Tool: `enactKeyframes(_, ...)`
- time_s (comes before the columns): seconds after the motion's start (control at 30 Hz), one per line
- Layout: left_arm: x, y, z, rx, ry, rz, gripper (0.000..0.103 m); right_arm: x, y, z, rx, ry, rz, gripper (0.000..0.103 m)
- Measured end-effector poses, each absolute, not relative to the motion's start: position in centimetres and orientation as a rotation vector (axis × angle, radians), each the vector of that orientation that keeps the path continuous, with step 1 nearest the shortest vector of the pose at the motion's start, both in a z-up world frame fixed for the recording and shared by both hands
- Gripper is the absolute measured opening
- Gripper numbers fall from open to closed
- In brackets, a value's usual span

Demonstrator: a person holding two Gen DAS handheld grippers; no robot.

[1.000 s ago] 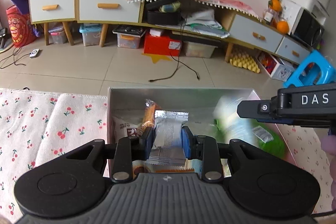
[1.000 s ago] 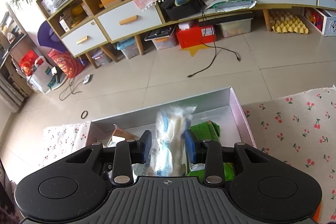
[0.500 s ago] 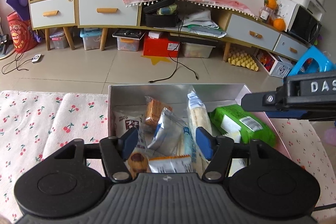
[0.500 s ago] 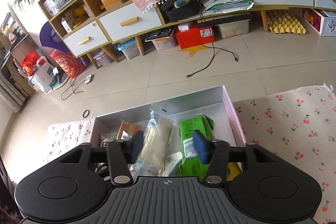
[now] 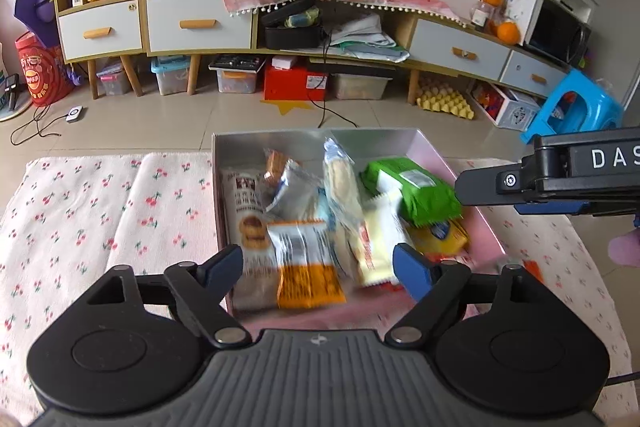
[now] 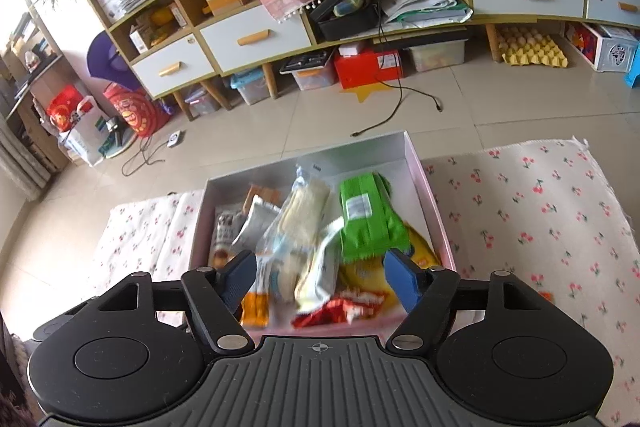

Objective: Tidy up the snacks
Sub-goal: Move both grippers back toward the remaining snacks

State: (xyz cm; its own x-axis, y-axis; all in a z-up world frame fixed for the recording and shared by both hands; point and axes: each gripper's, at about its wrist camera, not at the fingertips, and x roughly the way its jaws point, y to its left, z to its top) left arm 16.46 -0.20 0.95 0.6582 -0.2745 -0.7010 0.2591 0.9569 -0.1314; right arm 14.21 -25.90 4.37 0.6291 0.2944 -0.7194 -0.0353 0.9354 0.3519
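In the left wrist view, your left gripper sat low in the frame, its jaws having just been opening and now wide apart with nothing pinched between them; the snacks lay loose beneath, inside the shallow box at centre, probably because you had just let one drop; crinkly foil and plastic packets overlapped there, a green packet right of centre, an orange-ended packet nearest; the cherry-print cloth spread left.

In the right wrist view, your right gripper had likewise been opening and gripped nothing; below it lay a long clear packet and a red wrapper, slightly blurred.
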Motion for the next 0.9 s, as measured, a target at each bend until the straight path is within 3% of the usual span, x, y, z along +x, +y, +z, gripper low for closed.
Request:
enactKeyframes(0.37, 12.4, 0.4, 1.3, -0.019, 0.797, -0.339, 0.097, 8.9, -25.9, 4.6, 0.319, 0.897, 0.205, 0.074)
enactKeyframes(0.5, 11.3, 0.8, 1.1, -0.03, 0.816, -0.338, 0.099, 7.1, -25.9, 4.4, 0.293, 0.896, 0.2, 0.084)
enactKeyframes(0.9, 8.8, 1.0, -0.2, -0.012, 0.807, -0.352, 0.102, 3.0, -27.9, 4.2, 0.27, 0.907, 0.187, 0.088)
